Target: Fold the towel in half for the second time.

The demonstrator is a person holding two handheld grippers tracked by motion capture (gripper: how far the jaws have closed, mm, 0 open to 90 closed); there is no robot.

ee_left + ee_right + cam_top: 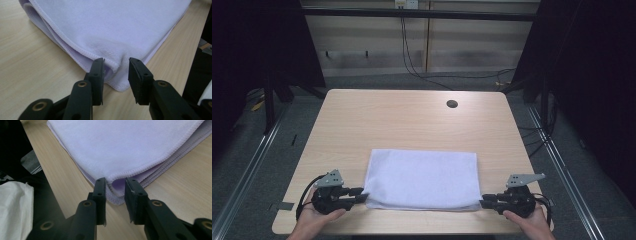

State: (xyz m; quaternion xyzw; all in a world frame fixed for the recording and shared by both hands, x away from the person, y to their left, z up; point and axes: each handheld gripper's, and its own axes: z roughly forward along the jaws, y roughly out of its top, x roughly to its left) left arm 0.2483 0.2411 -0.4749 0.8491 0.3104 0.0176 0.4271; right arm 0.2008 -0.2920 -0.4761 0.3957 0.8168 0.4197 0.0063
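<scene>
A folded pale lilac towel (pixel 422 177) lies flat on the near half of the wooden table (pixel 412 120). My left gripper (pixel 362 192) is at its near left corner and my right gripper (pixel 484 201) at its near right corner, each held low in a hand. In the left gripper view the jaws (pixel 116 62) stand apart around the towel (pixel 112 25) corner, with a gap beside the cloth. In the right gripper view the jaws (pixel 115 182) also stand apart, and the hemmed corner of the towel (pixel 125 145) lies loosely between them.
A round cable hole (pixel 452 104) sits near the table's far edge. The table's front edge runs just below both hands. Black frame posts, floor rails and cables (pixel 412 65) surround the table. White fabric (pixel 12 207) shows below the table edge.
</scene>
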